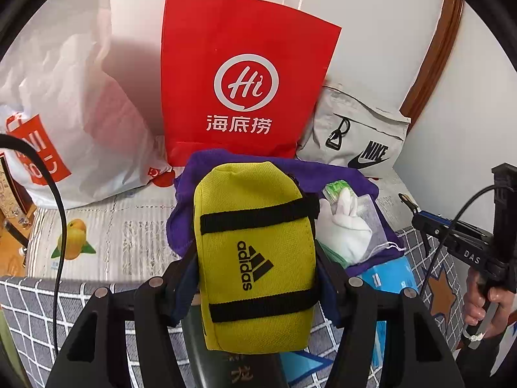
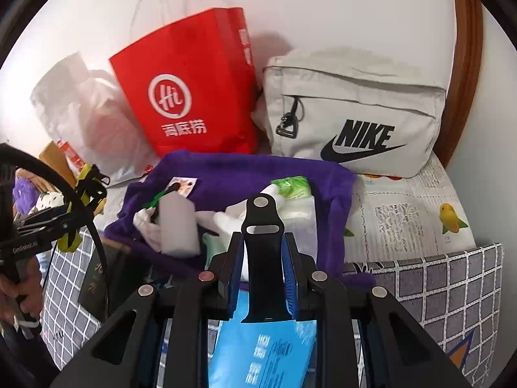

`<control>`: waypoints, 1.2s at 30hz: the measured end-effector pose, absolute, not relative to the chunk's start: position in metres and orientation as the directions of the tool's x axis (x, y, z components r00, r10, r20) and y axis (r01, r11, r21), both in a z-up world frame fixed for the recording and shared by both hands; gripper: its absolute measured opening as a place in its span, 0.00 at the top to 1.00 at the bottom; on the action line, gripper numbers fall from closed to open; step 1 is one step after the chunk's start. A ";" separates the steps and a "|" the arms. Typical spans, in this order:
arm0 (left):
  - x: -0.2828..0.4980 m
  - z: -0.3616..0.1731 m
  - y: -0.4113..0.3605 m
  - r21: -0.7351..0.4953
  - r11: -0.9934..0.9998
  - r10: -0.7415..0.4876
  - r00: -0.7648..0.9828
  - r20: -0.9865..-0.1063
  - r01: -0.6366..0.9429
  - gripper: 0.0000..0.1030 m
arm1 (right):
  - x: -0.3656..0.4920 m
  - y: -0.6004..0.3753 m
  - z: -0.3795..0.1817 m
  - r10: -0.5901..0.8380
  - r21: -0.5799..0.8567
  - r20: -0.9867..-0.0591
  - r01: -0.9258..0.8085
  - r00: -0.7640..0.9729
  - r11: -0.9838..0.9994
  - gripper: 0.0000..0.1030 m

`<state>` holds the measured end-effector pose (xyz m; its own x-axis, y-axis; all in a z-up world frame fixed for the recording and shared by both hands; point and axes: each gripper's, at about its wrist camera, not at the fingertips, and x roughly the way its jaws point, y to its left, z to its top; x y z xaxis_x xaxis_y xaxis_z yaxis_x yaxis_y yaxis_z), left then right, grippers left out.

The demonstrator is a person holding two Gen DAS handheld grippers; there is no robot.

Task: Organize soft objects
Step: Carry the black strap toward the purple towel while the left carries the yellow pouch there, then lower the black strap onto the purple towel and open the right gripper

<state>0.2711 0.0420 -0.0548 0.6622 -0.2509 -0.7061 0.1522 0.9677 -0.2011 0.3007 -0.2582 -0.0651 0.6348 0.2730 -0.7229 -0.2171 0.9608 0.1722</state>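
Observation:
My left gripper is shut on a yellow Adidas pouch with black straps and holds it upright above the purple cloth. My right gripper is shut on a black watch strap that stands up between its pads, over the same purple cloth. On the cloth lie a white soft toy, a white block and a green-and-white packet. The left gripper with its pouch shows at the left edge of the right wrist view.
A red Haidilao paper bag, a grey Nike bag and a white plastic bag stand against the wall. A blue packet lies below my right gripper. The surface has a fruit-print sheet and a grey checked cover.

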 end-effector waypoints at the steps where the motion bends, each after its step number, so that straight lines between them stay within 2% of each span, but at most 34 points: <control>1: 0.274 -0.056 0.042 -0.203 0.967 -0.251 0.661 -0.707 0.151 0.41 | 0.305 -0.259 -0.067 0.276 0.178 -0.726 -0.215 0.630 0.960 0.77; 14: 0.301 -0.070 0.040 -0.210 0.968 -0.249 0.636 -0.731 0.138 0.41 | 0.355 -0.261 -0.117 0.201 0.130 -0.796 -0.163 0.571 0.978 0.77; 23: 0.311 -0.079 0.037 -0.242 0.961 -0.269 0.627 -0.731 0.130 0.41 | 0.363 -0.247 -0.125 0.152 0.056 -0.814 -0.185 0.561 0.981 0.76; 36: 0.318 -0.087 0.039 -0.230 0.968 -0.242 0.629 -0.739 0.103 0.41 | 0.359 -0.246 -0.126 0.139 0.040 -0.811 -0.183 0.568 0.982 0.76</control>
